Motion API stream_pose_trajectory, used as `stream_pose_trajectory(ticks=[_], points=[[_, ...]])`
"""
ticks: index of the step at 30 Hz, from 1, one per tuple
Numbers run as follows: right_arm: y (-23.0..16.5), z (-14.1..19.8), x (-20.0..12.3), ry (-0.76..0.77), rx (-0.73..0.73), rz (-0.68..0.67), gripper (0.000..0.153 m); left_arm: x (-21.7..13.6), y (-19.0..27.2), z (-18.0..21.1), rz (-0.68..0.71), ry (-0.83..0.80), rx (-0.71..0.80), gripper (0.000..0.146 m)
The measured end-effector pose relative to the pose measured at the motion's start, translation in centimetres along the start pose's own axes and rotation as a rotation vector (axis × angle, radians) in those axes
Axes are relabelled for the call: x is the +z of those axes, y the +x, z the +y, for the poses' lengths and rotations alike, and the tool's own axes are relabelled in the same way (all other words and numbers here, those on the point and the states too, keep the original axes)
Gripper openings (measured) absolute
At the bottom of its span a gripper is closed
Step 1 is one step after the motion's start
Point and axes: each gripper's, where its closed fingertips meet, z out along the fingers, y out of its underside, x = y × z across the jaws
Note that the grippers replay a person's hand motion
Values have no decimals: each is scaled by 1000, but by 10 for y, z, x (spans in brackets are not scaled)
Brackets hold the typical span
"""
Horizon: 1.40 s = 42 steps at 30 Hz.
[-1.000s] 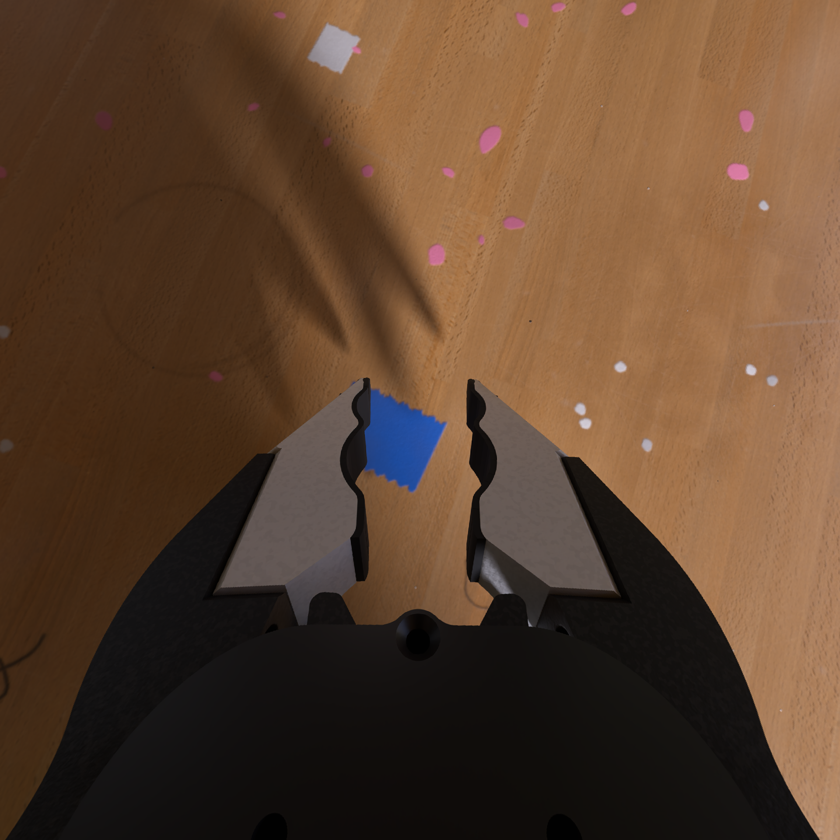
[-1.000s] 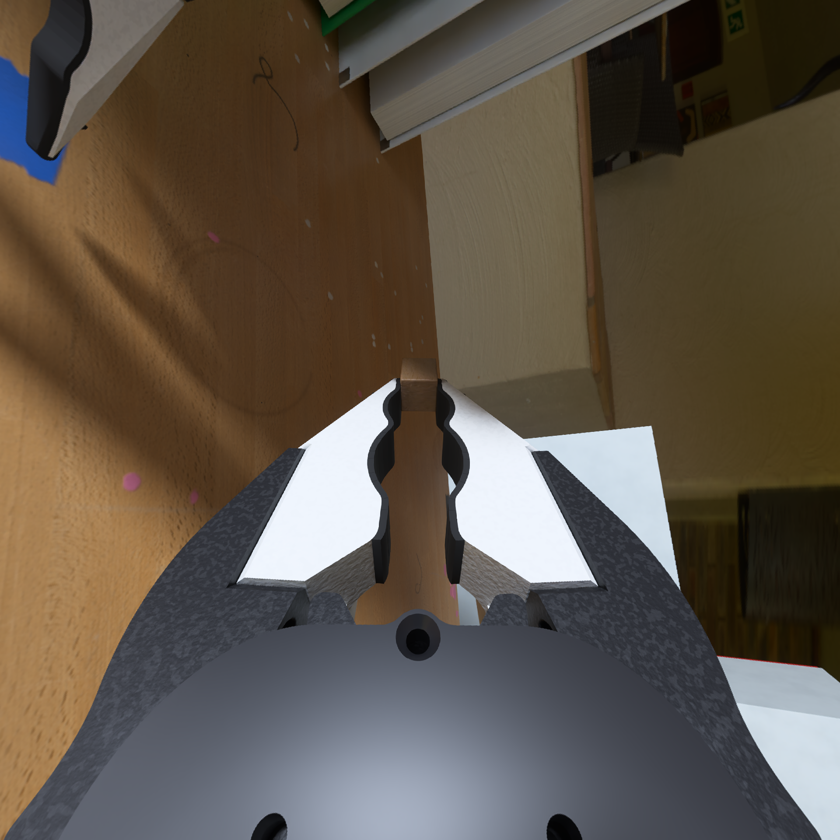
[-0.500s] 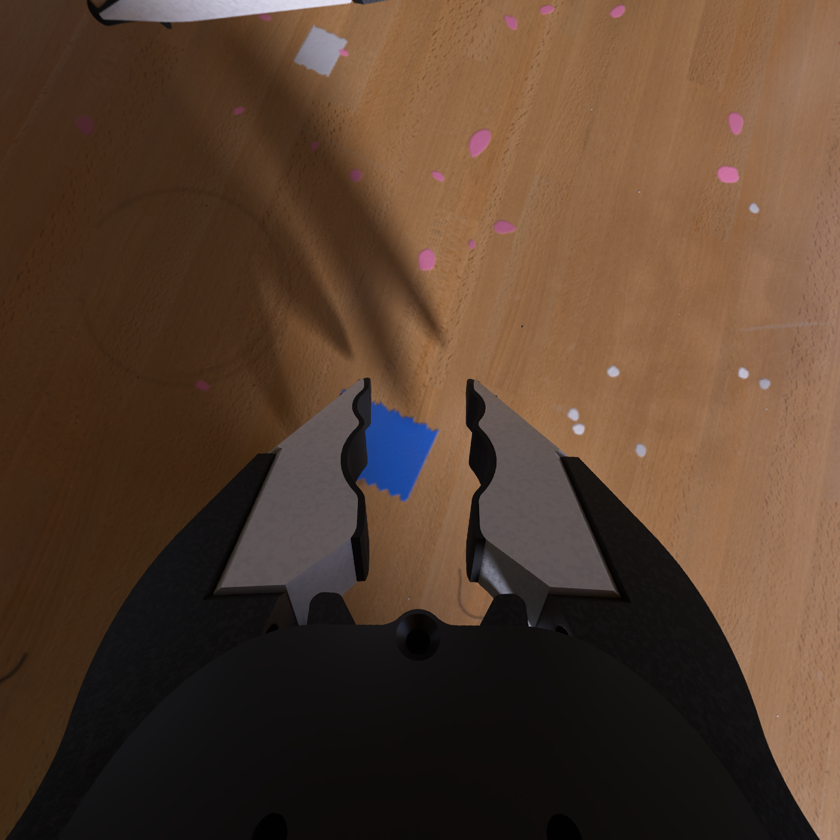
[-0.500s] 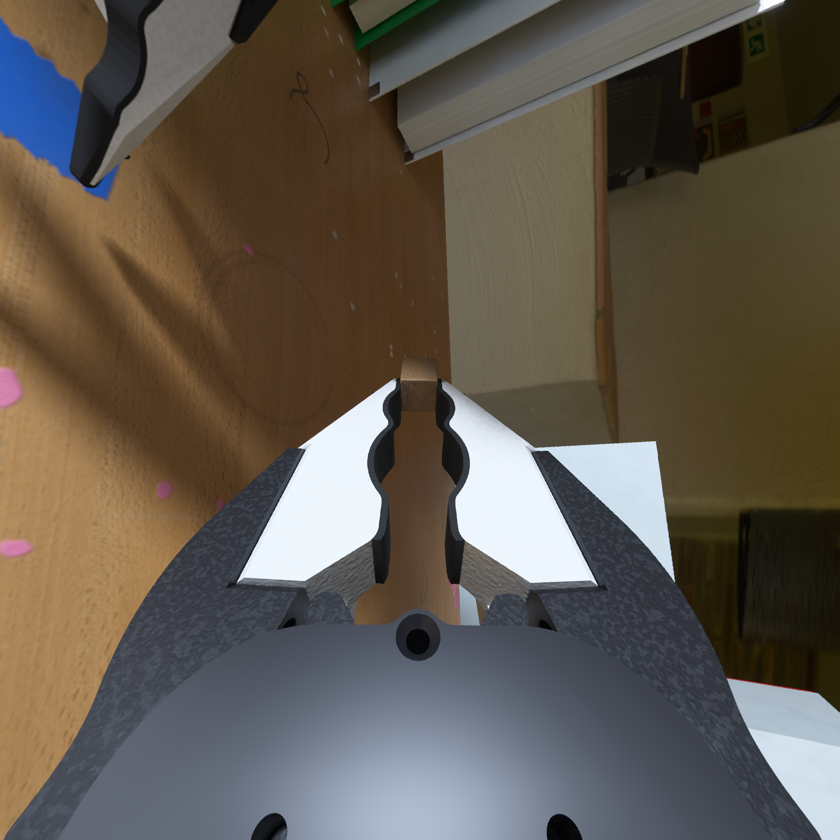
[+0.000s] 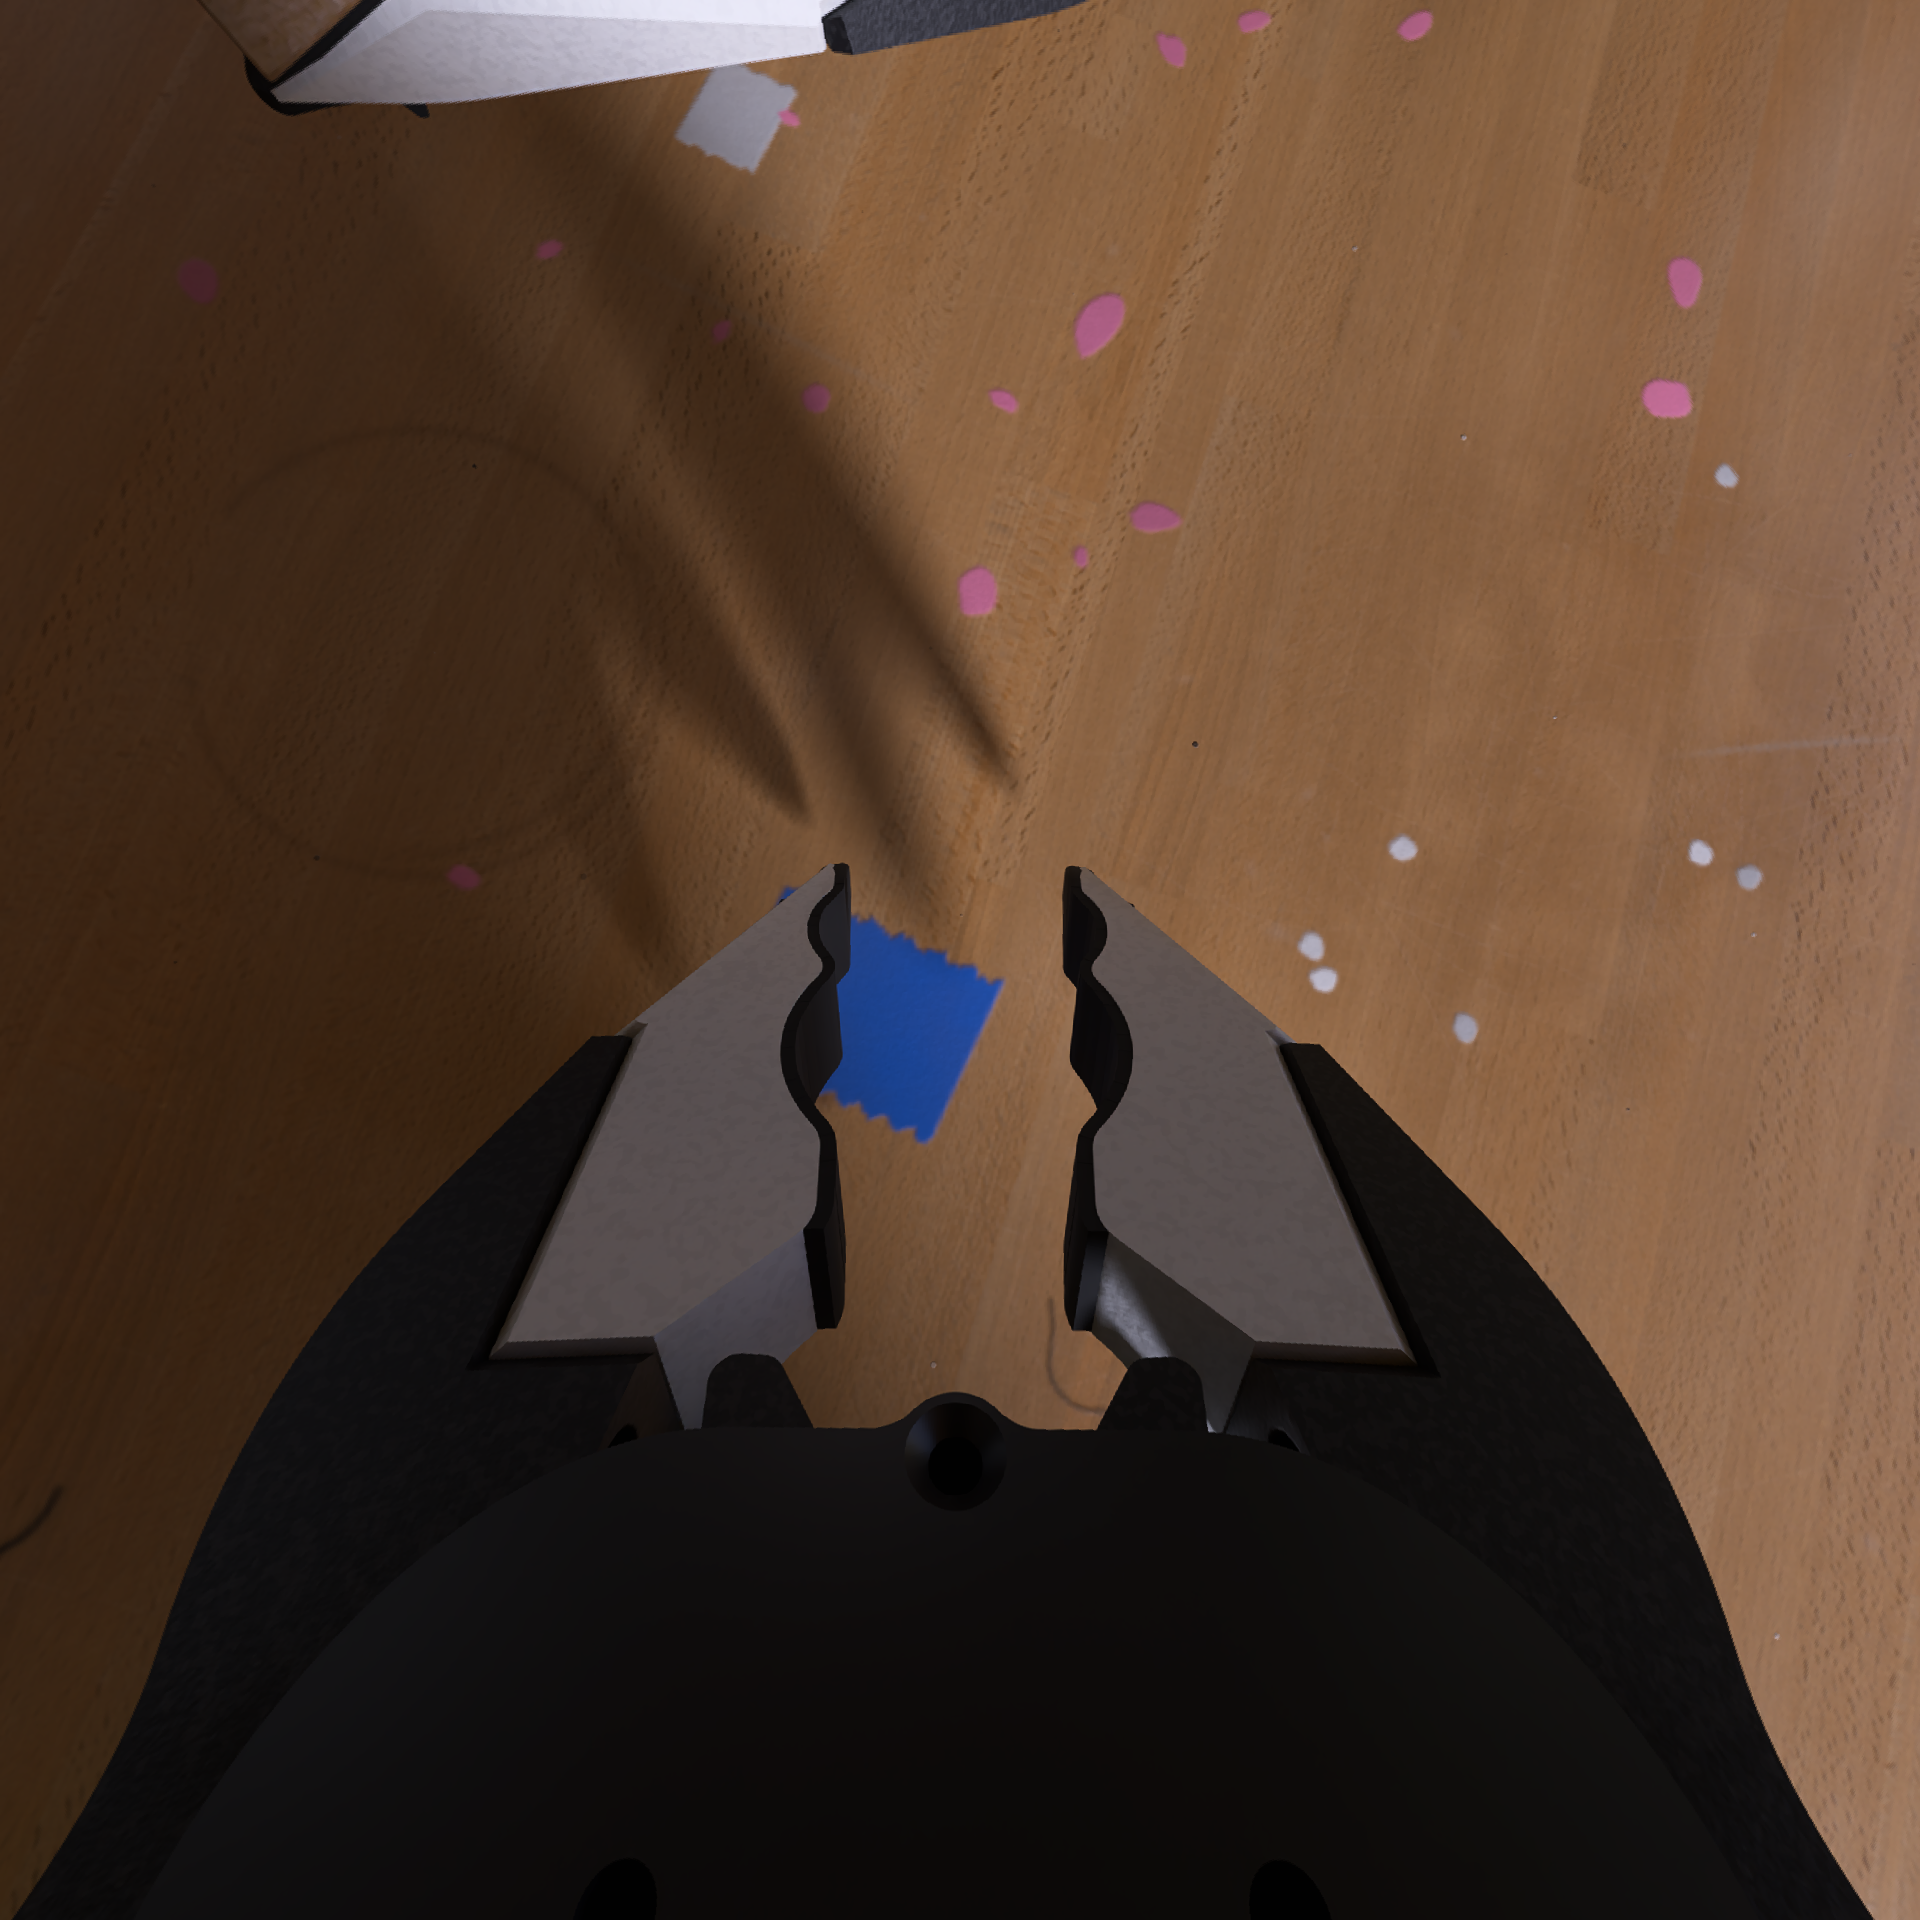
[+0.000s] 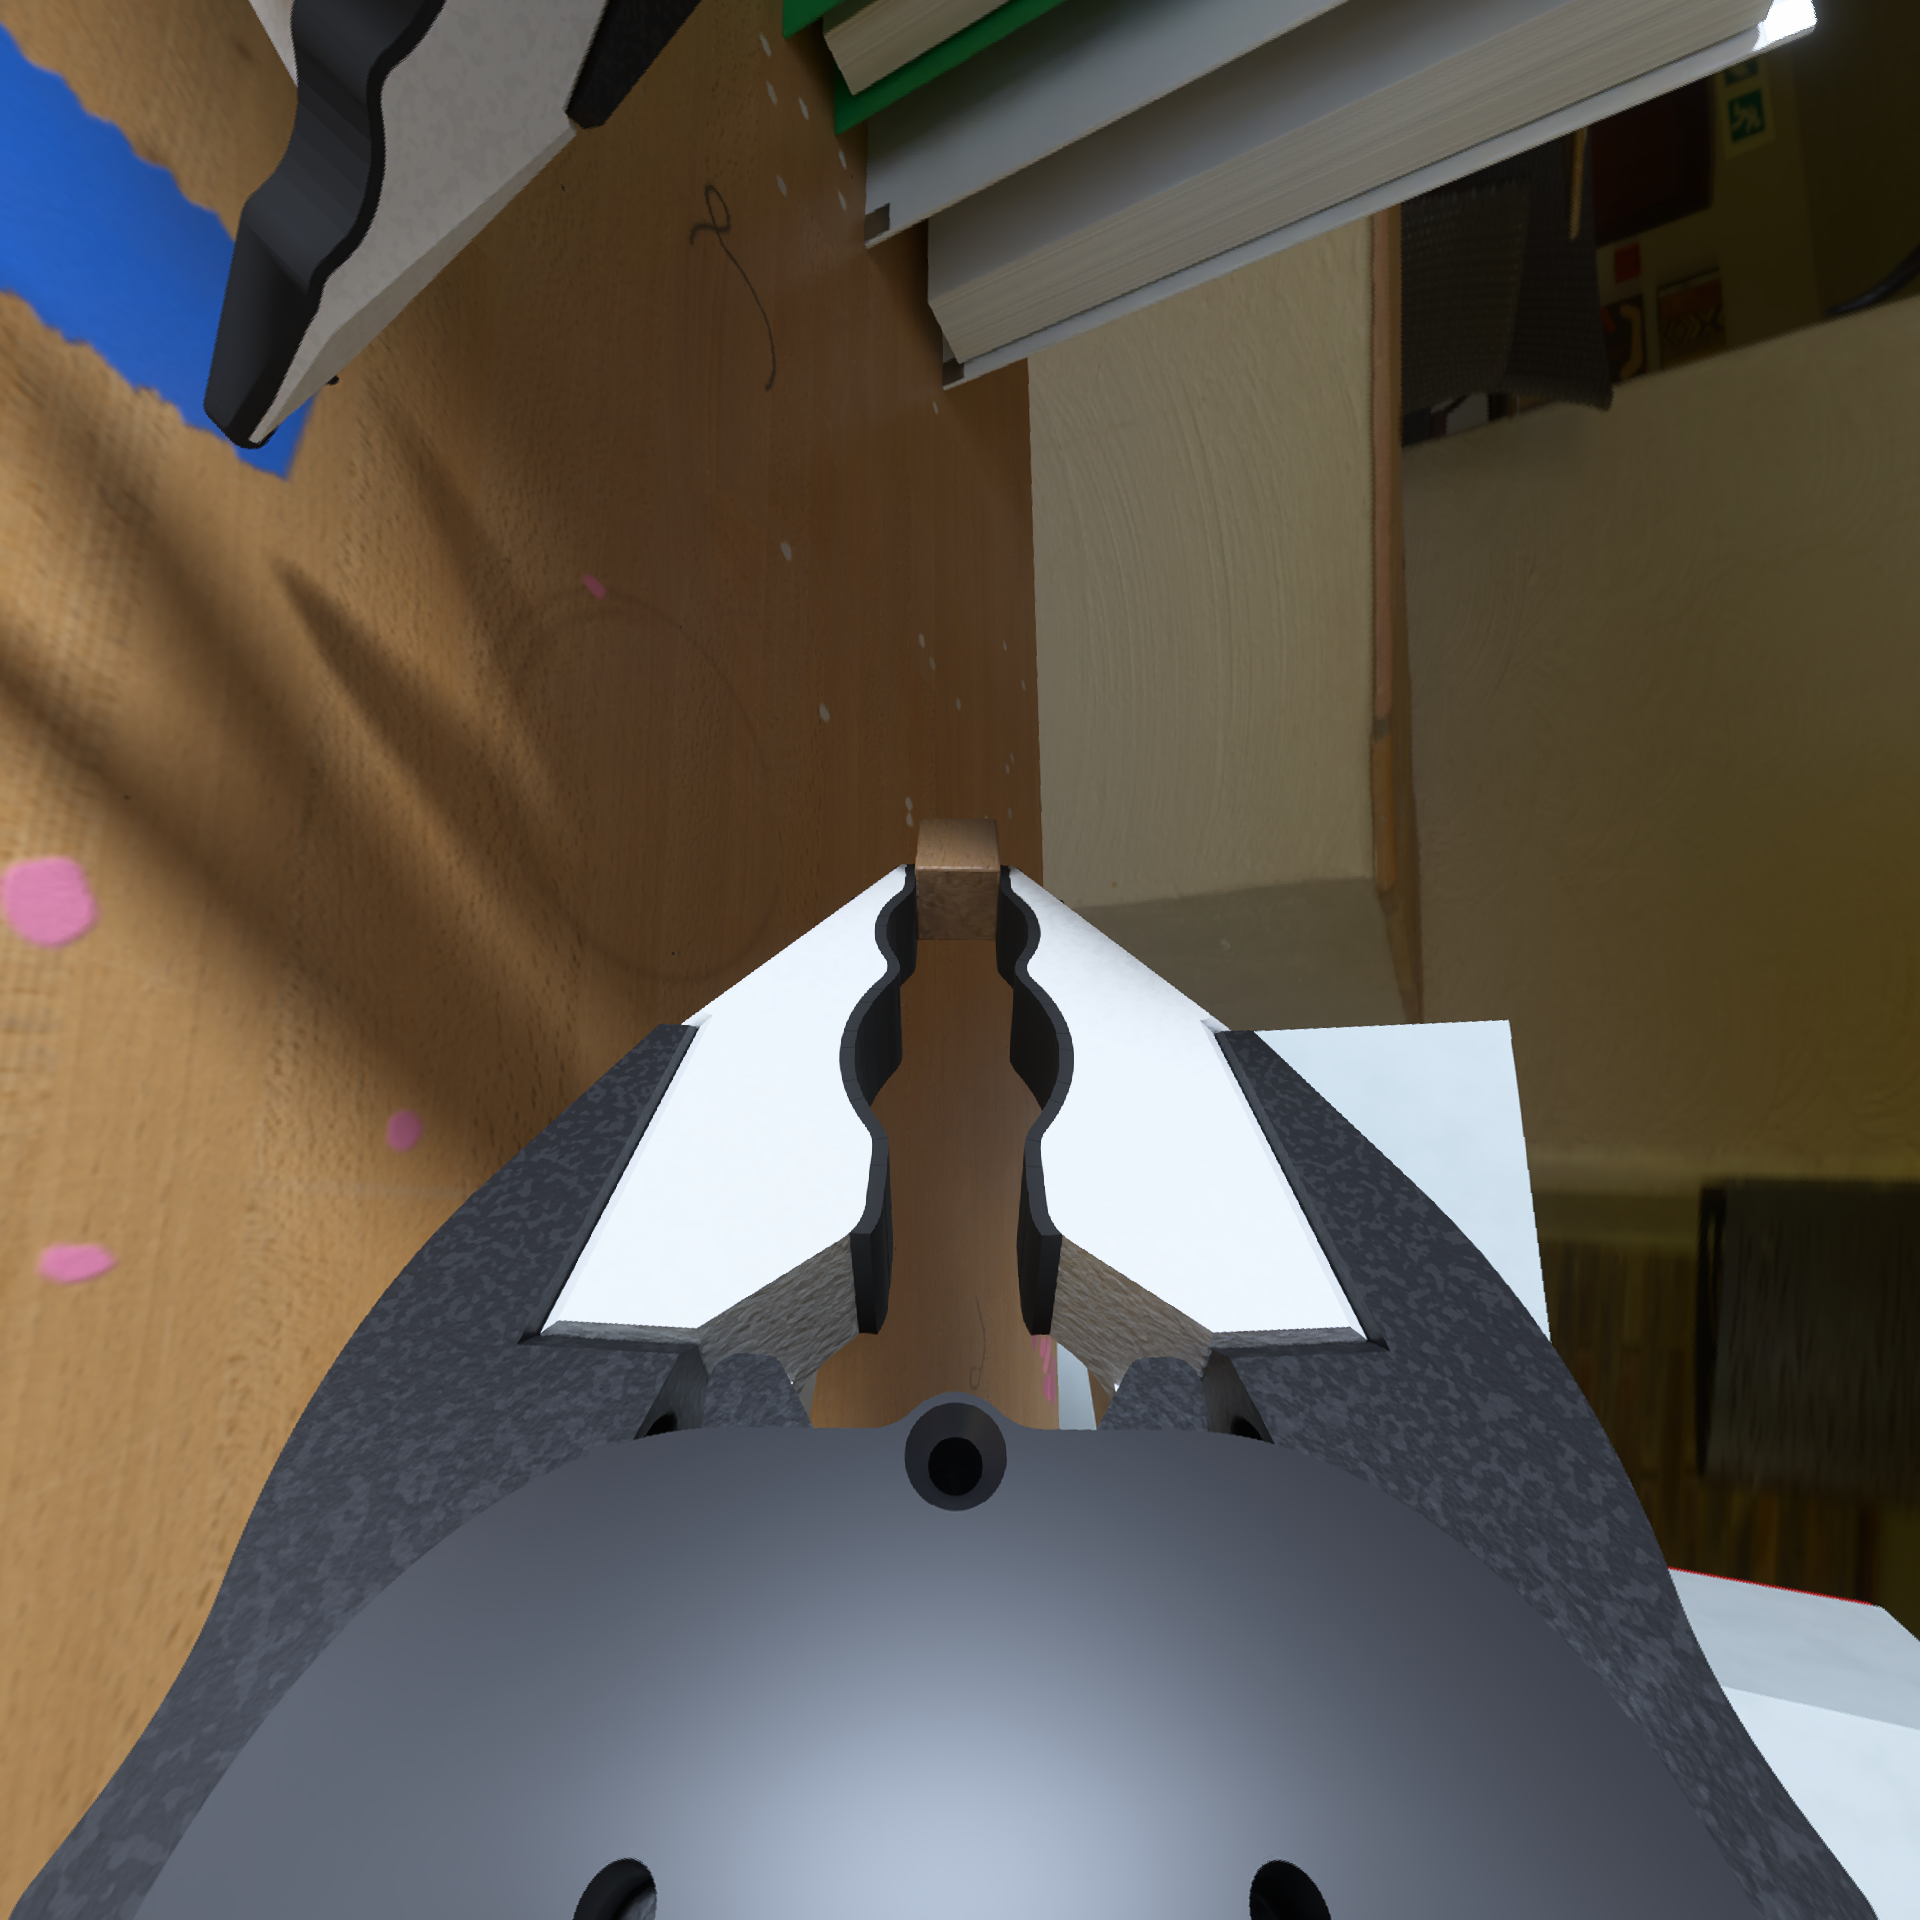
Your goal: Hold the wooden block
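- Two grippers show, and only one holds something.
- The right gripper point(image 6: 956, 883) pinches the block point(image 6: 956, 902) between its tips. The small brown block sticks out a little past them. Most of it is hidden by the fingers point(image 6: 790, 1122), so its full shape is hard to tell.
- The left gripper point(image 5: 956, 878) has its fingers point(image 5: 707, 1132) spread apart with nothing between them. It points down at the table point(image 5: 1455, 644).
- Blue tape point(image 5: 904, 1039) lies on the table under the left gripper. One finger hides its left side.
- Pink spots point(image 5: 1099, 322) and white spots point(image 5: 1403, 849) dot the wood. A grey square point(image 5: 736, 123) lies near the top, partly in shadow.
- At the top of the left view, a white and black piece of the right gripper pokes in, cut off by the edge.
- In the right view, the left gripper shows at the top left, cut off too.
- Books point(image 6: 1247, 177) lie stacked at the top of the right view, also cut off.
- White paper point(image 6: 1434, 1122) peeks out behind the right gripper.
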Motion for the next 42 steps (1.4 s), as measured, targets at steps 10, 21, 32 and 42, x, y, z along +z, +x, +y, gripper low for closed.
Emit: stream_pose_trajectory(ticks=[10, 21, 32, 42], points=[[-1, -1, 0, 1, -2, -2, 14, 0, 0, 1, -4, -3, 0, 40], [-1, -1, 0, 1, -4, -5, 14, -2, -2, 2, -16, -16, 5, 39], [-3, -1, 0, 2, -10, -10, 14, -3, -4, 2, -36, -18, 8, 40], [-3, -3, 0, 6, -13, -11, 14, -3, -7, 4, -49, -28, 1, 39]])
